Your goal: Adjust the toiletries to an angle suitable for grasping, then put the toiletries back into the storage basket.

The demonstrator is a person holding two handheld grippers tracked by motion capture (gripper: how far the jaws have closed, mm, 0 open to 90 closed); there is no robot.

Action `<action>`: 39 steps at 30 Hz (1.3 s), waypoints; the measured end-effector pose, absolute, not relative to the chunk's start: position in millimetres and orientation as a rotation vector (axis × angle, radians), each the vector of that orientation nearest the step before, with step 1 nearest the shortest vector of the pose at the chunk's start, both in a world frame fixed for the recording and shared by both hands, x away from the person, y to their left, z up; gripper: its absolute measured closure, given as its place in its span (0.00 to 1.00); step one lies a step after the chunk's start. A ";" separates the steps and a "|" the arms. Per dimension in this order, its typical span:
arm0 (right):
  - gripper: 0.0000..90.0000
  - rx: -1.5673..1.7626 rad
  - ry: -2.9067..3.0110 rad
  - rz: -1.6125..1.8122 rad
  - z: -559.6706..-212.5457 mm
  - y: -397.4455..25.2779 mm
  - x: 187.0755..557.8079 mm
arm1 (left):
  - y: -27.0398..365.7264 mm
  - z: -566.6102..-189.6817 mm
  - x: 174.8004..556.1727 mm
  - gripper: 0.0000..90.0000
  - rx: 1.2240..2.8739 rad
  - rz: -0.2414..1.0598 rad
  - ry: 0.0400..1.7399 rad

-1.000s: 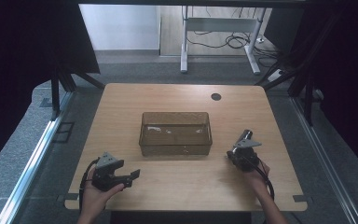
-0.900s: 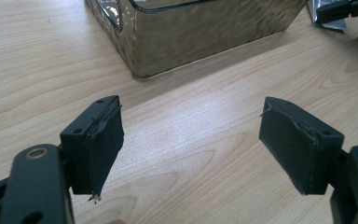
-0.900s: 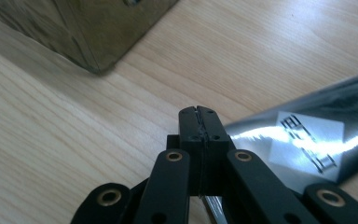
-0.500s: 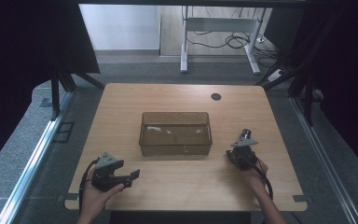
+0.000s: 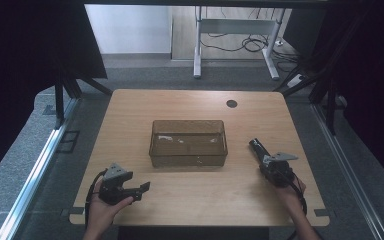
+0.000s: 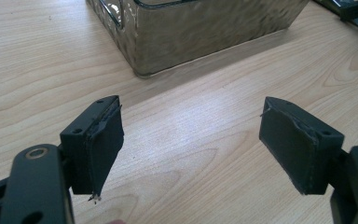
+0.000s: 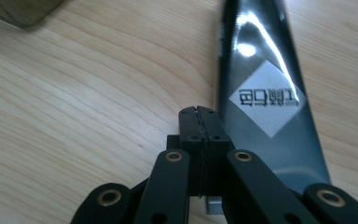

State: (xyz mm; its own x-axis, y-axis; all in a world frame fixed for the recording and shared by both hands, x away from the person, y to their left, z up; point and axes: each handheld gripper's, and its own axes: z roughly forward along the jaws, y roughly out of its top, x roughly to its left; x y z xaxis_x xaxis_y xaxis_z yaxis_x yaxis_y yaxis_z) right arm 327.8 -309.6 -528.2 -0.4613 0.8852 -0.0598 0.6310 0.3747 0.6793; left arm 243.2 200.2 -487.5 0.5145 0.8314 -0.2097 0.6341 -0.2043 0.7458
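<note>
- Left gripper point(image 5: 141, 190) low over the counter point(image 5: 190, 200) near front-left corner, fingers point(image 6: 100, 140) wide, nothing btwn them.
- Clear brown bin point(image 5: 188, 142) mid-counter, just ahead of it.
- Right gripper point(image 7: 199, 114) fingers pressed together, empty; flat black packet point(image 7: 265, 93) w/ white diamond label lies on counter right beside them, right of bin.
</note>
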 end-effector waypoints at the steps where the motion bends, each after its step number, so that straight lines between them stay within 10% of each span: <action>1: 1.00 1.331 2.208 0.831 -528.5 -316.5 326.9 | 200.4 -487.6 243.4 0.24 1.930 0.303 1.204; 9: 0.98 1.339 2.181 0.877 -524.4 -330.0 321.8 | 203.0 -490.6 246.6 0.24 1.932 0.301 1.207; 24: 0.56 1.172 2.209 0.885 -486.3 -335.1 338.0 | 201.4 -485.3 238.4 0.24 1.937 0.321 1.204; 39: 0.49 1.149 2.442 0.767 -467.6 -342.9 394.6 | 198.7 -489.1 237.3 0.25 1.961 0.310 1.205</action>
